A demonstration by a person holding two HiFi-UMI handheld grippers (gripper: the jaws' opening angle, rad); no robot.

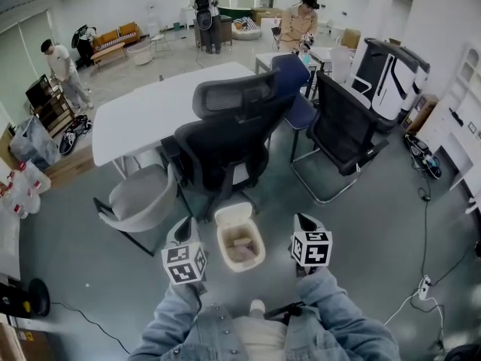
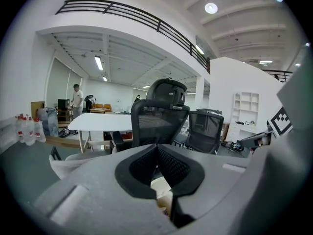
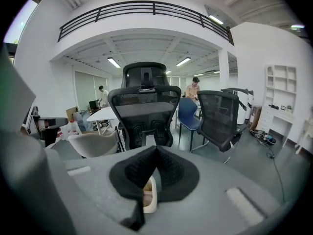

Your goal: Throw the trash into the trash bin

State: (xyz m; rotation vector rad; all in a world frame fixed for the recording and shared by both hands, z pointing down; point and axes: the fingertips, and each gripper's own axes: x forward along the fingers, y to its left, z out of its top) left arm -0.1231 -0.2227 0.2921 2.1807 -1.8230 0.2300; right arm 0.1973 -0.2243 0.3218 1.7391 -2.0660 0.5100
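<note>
Left gripper [image 2: 157, 148] and right gripper [image 3: 155, 151] are both pressed together with nothing between the jaws, hovering either side of the white trash bin [image 1: 233, 215], which stands on the floor by the black chair [image 1: 225, 138]. Trash [image 1: 242, 248] already lies inside the bin; probably light, soft, crumpled stuff, not fragile, best pinched at a raised fold

White trash bin [image 1: 260, 244], lid [image 1: 233, 213] flipped open
Sits upright on the grey floor [image 1: 90, 265], some brownish trash [image 1: 240, 250] inside.
</note>
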